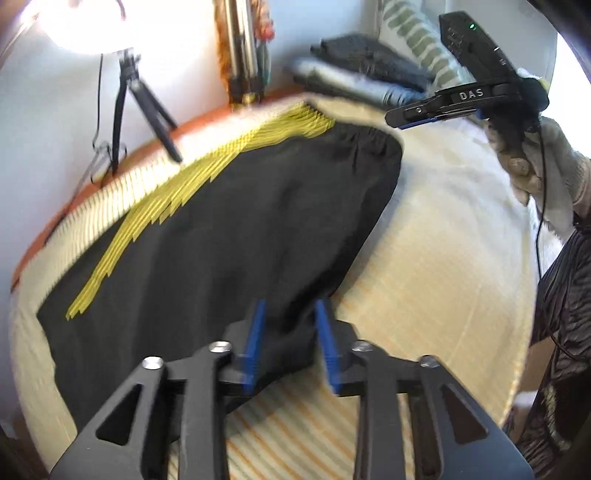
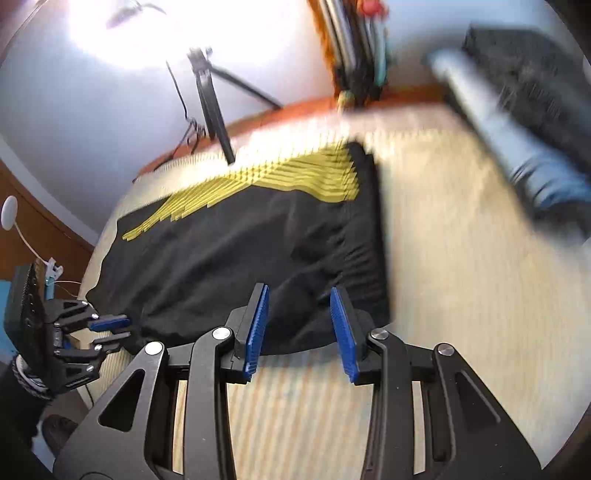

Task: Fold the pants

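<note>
Black pants (image 1: pixel 236 229) with a yellow striped side panel (image 1: pixel 177 192) lie folded lengthwise on a cream striped bedspread (image 1: pixel 424 258). My left gripper (image 1: pixel 291 314) has its blue pads either side of a bunch of the black fabric at the pants' near edge. In the right wrist view the pants (image 2: pixel 236 251) lie ahead, and my right gripper (image 2: pixel 299 295) is open above their near edge, holding nothing. The left gripper (image 2: pixel 118 328) shows at the pants' left corner. The right gripper (image 1: pixel 417 118) hovers above the waistband end.
A stack of folded dark and grey clothes (image 1: pixel 362 74) and a green-patterned pillow (image 1: pixel 417 40) lie at the bed's far end. A black tripod (image 1: pixel 136 96) and a bright lamp (image 1: pixel 81 22) stand beyond the bed's far edge. A wooden bed rim (image 2: pixel 295 107) runs along that edge.
</note>
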The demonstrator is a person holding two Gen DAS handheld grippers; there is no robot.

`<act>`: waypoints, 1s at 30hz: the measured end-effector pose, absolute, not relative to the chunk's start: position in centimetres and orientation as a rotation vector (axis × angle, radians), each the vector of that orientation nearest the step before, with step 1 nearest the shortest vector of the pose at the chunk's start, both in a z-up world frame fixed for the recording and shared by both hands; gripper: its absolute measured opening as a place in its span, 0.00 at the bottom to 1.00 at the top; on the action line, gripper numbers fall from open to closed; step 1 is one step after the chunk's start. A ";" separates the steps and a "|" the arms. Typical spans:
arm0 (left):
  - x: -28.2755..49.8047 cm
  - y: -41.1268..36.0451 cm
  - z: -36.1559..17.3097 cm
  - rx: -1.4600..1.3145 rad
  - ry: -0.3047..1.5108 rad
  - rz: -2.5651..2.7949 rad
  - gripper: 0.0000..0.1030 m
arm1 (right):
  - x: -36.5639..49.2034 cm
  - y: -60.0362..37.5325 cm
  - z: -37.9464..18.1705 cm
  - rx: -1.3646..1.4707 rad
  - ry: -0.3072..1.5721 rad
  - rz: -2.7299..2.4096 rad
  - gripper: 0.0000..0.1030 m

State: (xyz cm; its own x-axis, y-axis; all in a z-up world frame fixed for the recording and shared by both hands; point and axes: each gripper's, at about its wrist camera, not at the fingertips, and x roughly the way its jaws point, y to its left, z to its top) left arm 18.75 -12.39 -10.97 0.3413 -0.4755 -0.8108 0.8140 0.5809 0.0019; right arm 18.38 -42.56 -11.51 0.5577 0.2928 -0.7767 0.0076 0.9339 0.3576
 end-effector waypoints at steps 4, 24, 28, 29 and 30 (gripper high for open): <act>18.1 -15.8 -9.2 0.410 0.830 -0.906 0.43 | 19.2 -45.4 -9.3 0.350 0.925 0.173 0.55; 17.8 -33.4 -11.6 0.566 0.725 -1.000 0.43 | 32.0 -51.2 -13.8 0.550 1.054 0.343 0.58; 18.0 -34.7 -12.3 0.611 0.719 -0.993 0.43 | 33.8 -50.6 -15.8 0.523 1.096 0.350 0.58; 17.9 -34.9 -12.5 0.618 0.720 -1.000 0.43 | 34.2 -50.6 -16.2 0.521 1.102 0.353 0.58; 17.9 -35.1 -12.7 0.634 0.717 -1.004 0.43 | 34.6 -50.6 -16.7 0.526 1.108 0.357 0.58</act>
